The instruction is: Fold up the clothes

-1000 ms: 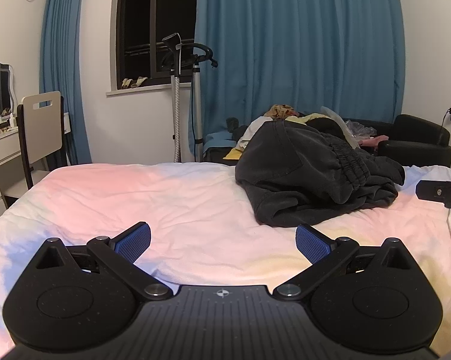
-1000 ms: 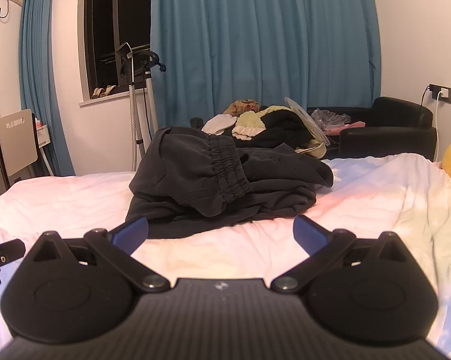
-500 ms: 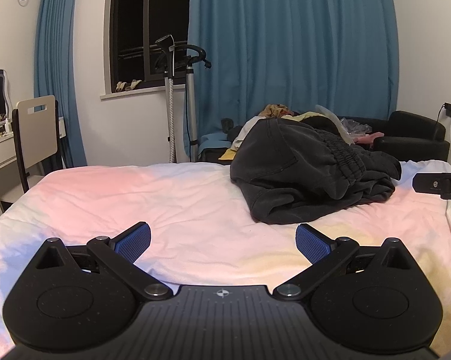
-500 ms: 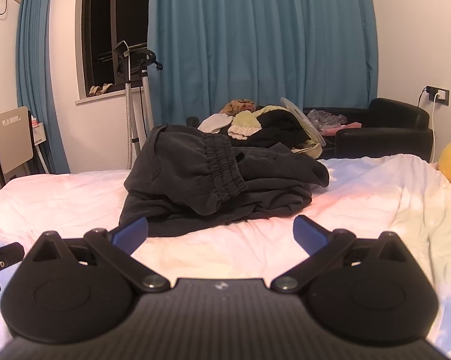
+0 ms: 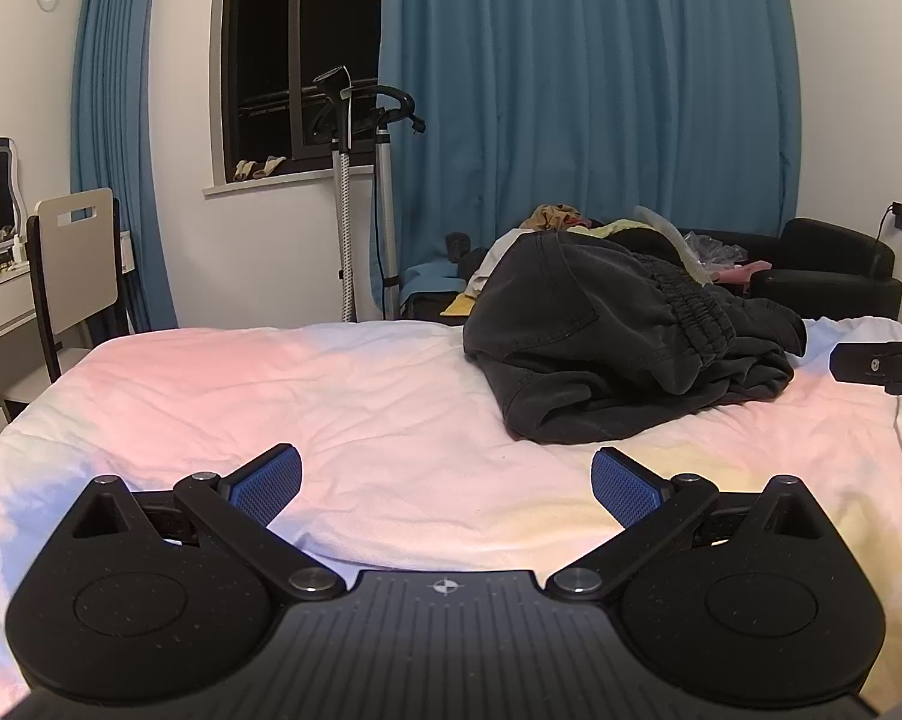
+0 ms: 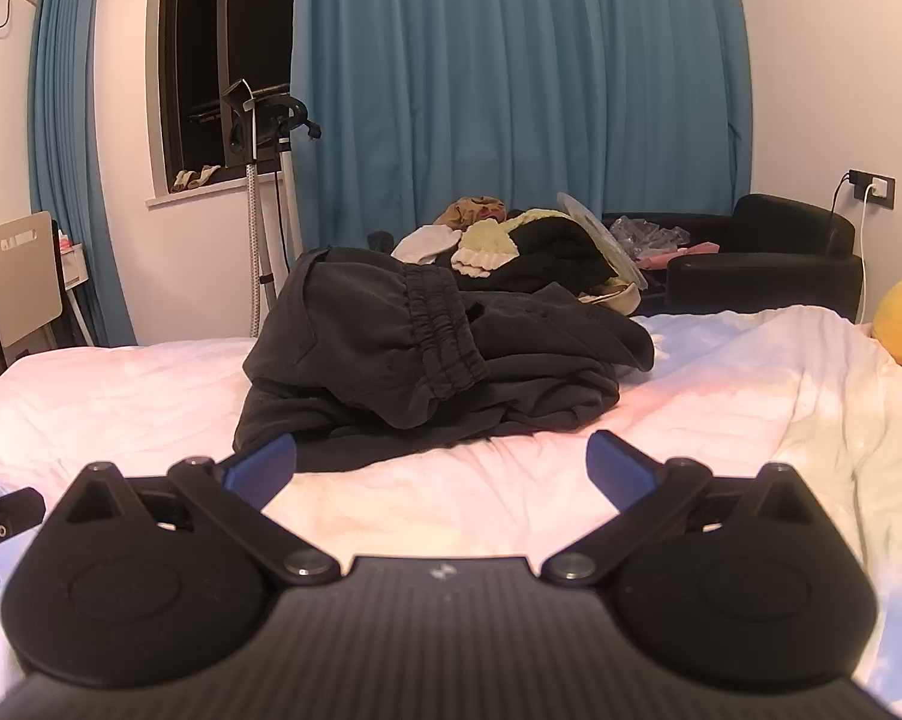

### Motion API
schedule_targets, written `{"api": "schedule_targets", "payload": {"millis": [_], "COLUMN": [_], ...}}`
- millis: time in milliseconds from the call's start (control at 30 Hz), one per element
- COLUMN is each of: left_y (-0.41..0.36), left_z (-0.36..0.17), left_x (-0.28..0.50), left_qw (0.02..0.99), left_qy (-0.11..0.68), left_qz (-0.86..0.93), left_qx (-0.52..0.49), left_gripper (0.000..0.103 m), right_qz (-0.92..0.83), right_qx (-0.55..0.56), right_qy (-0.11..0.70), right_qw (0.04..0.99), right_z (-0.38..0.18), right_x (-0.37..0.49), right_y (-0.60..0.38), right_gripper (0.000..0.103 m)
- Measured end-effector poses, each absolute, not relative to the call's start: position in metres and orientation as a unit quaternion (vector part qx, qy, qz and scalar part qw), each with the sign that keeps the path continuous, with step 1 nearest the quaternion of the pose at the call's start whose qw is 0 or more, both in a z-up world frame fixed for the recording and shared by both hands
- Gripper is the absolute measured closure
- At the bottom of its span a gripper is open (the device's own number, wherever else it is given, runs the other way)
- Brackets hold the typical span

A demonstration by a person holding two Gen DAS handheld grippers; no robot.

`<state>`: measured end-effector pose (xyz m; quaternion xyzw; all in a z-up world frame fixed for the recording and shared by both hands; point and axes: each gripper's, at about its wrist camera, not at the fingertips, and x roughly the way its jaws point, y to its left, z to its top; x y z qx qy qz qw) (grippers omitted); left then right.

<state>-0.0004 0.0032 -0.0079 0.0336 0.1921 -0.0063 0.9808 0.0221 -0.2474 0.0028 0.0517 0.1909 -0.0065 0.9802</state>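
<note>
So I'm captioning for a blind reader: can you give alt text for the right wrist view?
A crumpled dark garment lies on a pale bedsheet, just beyond the open, empty right gripper. Behind it are a clothes pile, teal curtains and a black armchair.

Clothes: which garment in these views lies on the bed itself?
The dark elastic-waist trousers, crumpled on the bed; the yellow, white and tan clothes lie heaped behind it.

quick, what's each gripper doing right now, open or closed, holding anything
Left gripper: open, holding nothing, short of the black garment.
Right gripper: open, holding nothing.
</note>
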Motion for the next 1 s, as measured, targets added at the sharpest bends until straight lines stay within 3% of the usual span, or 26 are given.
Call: {"api": "schedule_targets", "payload": {"millis": [667,1000], "left_y": [-0.001,-0.075], "left_z": [-0.01,0.004], "left_x": [0.001,0.052], "left_qw": [0.978,0.968], "left_qy": [0.202,0.197], "left_qz": [-0.013,-0.077], "left_qx": [0.04,0.133], "left_gripper": [0.0,0.0], "right_qz": [-0.022,-0.06], "right_qx": [0.073,0.108], "right_qy": [0.184,0.16], "right_qw": [0.98,0.979], "right_z": [0.006,0.014], "right_x": [0.025,0.034], "right_y": [-0.255,-0.294], "right_gripper": [0.0,0.0]}}
